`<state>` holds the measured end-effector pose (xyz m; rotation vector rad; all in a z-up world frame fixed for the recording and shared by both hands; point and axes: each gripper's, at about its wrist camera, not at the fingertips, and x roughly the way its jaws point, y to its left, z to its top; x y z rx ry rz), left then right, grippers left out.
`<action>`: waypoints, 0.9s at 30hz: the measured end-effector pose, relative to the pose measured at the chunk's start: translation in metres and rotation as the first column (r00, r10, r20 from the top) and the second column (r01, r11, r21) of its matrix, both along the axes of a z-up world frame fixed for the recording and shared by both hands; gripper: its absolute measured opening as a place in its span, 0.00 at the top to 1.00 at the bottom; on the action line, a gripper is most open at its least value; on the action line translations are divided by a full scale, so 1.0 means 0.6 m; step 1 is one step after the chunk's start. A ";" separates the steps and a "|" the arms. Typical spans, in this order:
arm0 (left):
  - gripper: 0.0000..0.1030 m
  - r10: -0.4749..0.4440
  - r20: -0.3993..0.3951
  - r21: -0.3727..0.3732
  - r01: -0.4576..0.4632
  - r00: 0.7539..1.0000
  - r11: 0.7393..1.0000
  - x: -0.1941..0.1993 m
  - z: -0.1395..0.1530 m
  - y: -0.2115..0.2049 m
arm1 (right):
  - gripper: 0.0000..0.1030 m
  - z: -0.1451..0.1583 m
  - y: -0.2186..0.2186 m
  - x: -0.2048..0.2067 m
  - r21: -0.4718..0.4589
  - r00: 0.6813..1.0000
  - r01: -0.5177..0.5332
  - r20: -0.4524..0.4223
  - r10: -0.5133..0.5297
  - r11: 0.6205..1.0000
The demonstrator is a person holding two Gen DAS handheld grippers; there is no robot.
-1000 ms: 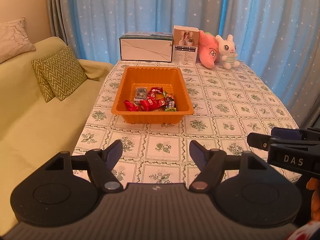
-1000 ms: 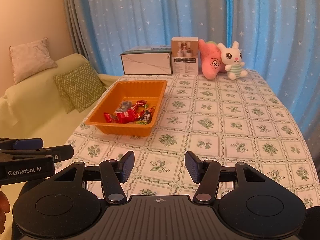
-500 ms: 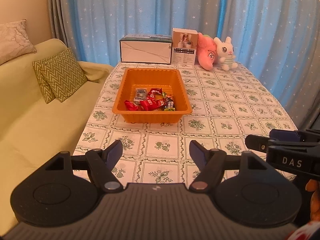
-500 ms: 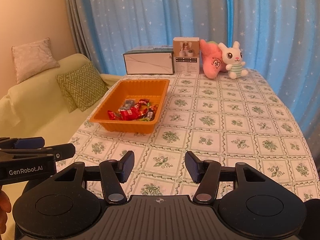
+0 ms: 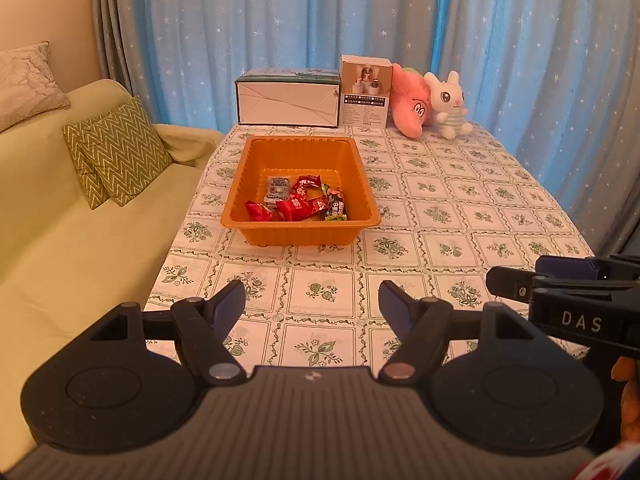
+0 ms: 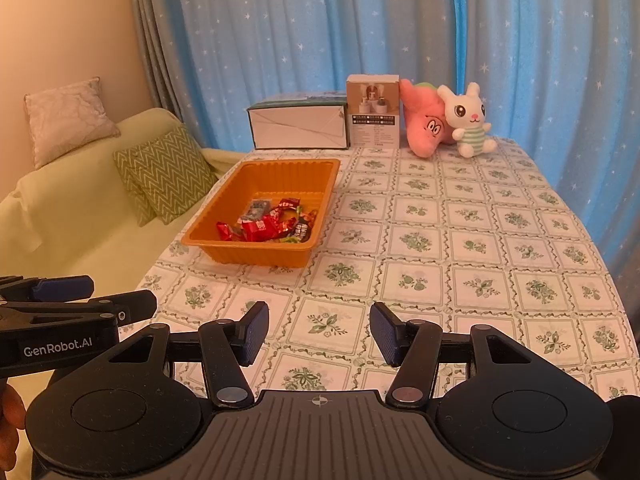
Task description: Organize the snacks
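An orange tray (image 5: 244,184) (image 6: 328,188) rests on the left half of the floral tablecloth (image 5: 460,208) (image 6: 460,240). Several wrapped snacks (image 5: 302,202) (image 6: 270,224), mostly red, lie piled in its near half. My left gripper (image 5: 311,304) hovers open over the table's near edge, well short of the tray, with nothing between its fingers. My right gripper (image 6: 318,330) is open and empty too, level with it on the right. Each gripper shows at the edge of the other's view.
Two boxes (image 5: 288,98) (image 5: 365,92) and two plush toys (image 5: 410,106) (image 5: 448,104) stand along the table's far edge before blue curtains. A pale green sofa (image 5: 52,240) with cushions (image 5: 116,152) runs along the table's left side.
Both views have drawn back a little from the table, so the tray looks slightly farther. The jaws of both grippers stay as wide as before.
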<state>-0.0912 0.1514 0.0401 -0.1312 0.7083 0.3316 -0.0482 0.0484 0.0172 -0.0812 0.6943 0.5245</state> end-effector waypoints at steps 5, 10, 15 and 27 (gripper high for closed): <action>0.31 -0.003 -0.001 0.001 0.003 1.000 1.000 0.002 0.001 -0.001 | 0.45 0.001 -0.001 -0.001 0.001 1.000 0.002 0.003 -0.002 1.000; 0.31 -0.005 0.000 0.000 0.005 1.000 1.000 0.003 0.001 -0.002 | 0.45 0.002 -0.002 0.000 0.000 1.000 0.002 0.002 -0.002 1.000; 0.31 -0.005 0.000 0.000 0.005 1.000 1.000 0.003 0.001 -0.002 | 0.45 0.002 -0.002 0.000 0.001 1.000 0.003 0.001 -0.003 1.000; 0.31 -0.005 0.000 -0.001 0.005 1.000 1.000 0.003 0.001 -0.003 | 0.45 0.002 0.000 -0.002 0.005 1.000 0.006 -0.001 -0.006 1.000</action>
